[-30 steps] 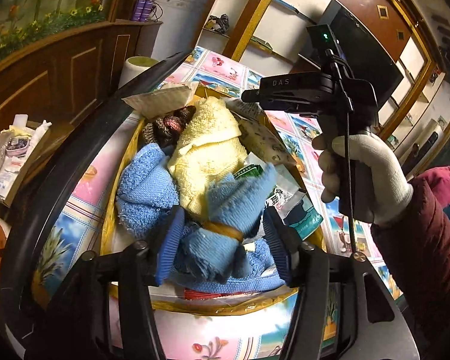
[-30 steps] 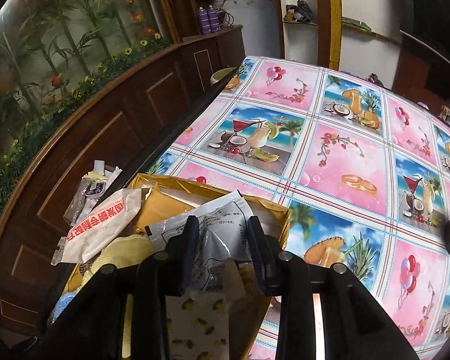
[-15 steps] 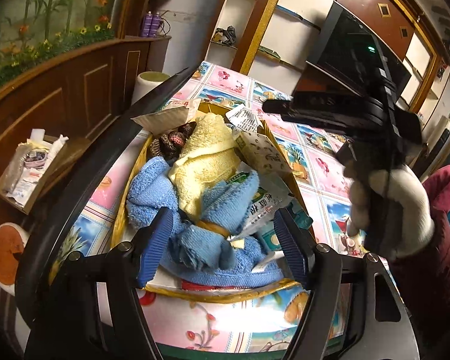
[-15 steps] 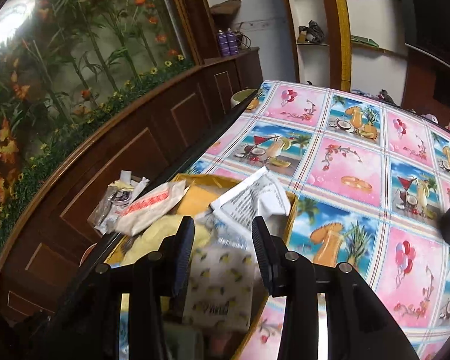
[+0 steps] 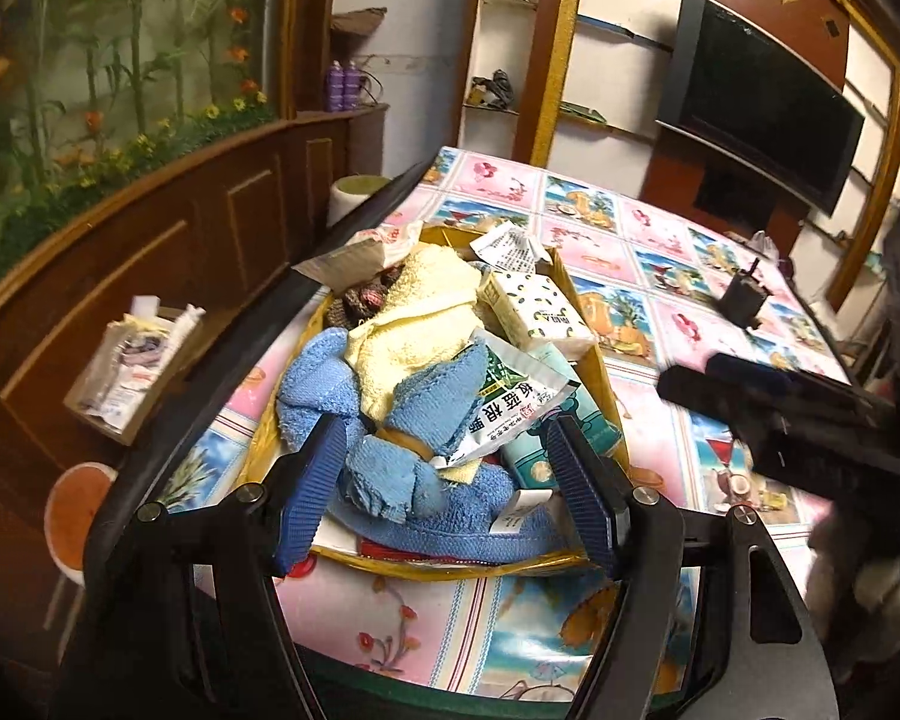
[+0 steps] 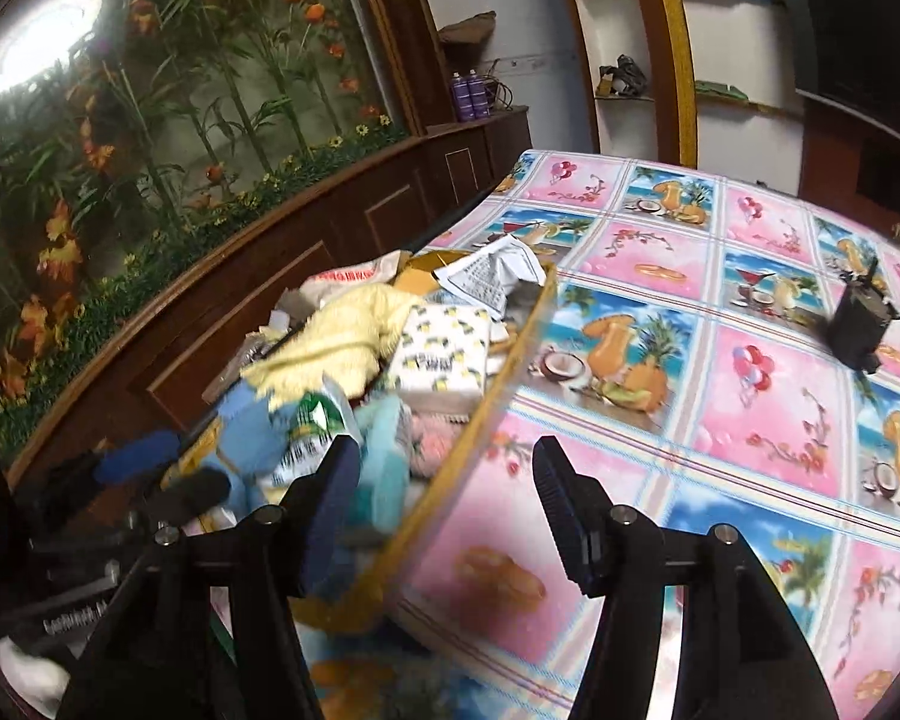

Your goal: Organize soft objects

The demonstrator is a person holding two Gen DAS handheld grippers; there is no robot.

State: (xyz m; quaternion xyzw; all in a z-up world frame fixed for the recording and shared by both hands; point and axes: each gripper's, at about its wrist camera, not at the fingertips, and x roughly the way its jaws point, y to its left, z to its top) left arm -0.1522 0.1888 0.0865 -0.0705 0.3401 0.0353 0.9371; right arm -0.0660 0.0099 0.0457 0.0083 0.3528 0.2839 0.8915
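My left gripper (image 5: pixel 444 492) hangs over the near end of the basket (image 5: pixel 438 567), jaws about half open and empty, straddling the rolled blue towel (image 5: pixel 402 474) without pressing it; they opened moments ago, so I judge the towel is parked there on purpose; the yellow towel (image 5: pixel 414 324) and tissue pack (image 5: pixel 534 312) are heaped behind it; my right gripper (image 6: pixel 444 510), jaws just spread and holding nothing, sits across the basket's rim over the patterned tablecloth (image 6: pixel 750 396)
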